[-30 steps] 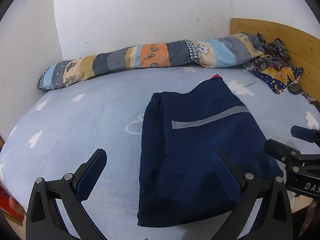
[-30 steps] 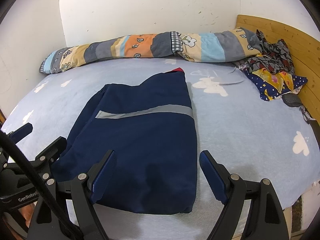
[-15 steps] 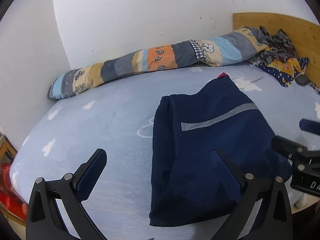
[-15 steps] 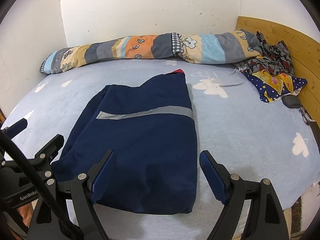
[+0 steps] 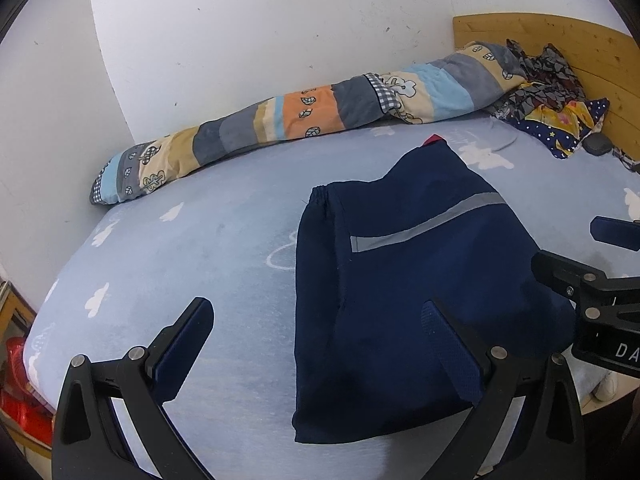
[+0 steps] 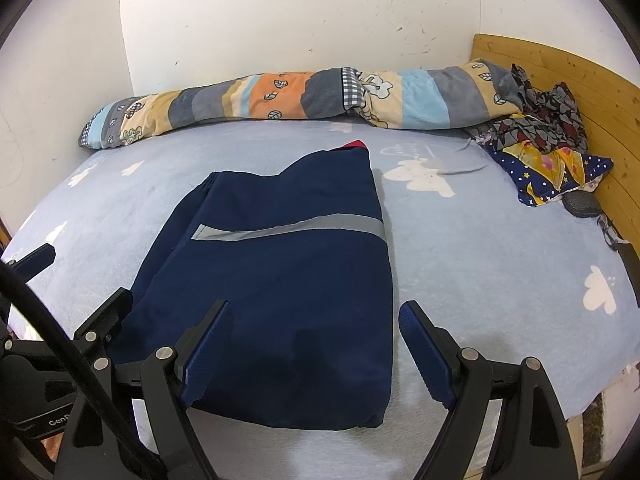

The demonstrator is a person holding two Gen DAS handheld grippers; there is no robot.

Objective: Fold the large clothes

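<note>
1. Readable writing: white letters "DA" on the black body of the right gripper (image 5: 600,264) at the right edge of the left wrist view, rest cut off. "GenR", cut off, on the left gripper (image 6: 64,280) body at lower left of the right wrist view. No brand or label visible on the garment.
2. Folded navy garment (image 6: 288,292) lies flat on the light-blue bed sheet (image 6: 500,260) with white cloud print, near the front edge. Grey reflective stripe (image 6: 296,232) across it; a bit of red (image 6: 354,144) pokes out at the far end.
3. Left gripper: jaws wide apart, nothing between them, above the sheet; its right finger (image 5: 452,352) overlaps the garment's near left part in view, contact not clear.
4. Right gripper: jaws wide apart, empty, over the garment's near right corner.
5. Around: rolled patchwork blanket (image 6: 280,100) along the white wall (image 6: 300,12); wooden headboard (image 6: 568,80) at right; crumpled patterned clothes (image 6: 544,140) beside it; small dark object (image 6: 582,204) near them, unclear what.
6. Red item (image 5: 20,396) at the bed's left edge, partly hidden.
7. Black cable (image 6: 52,344) crosses the lower left of the right wrist view.
</note>
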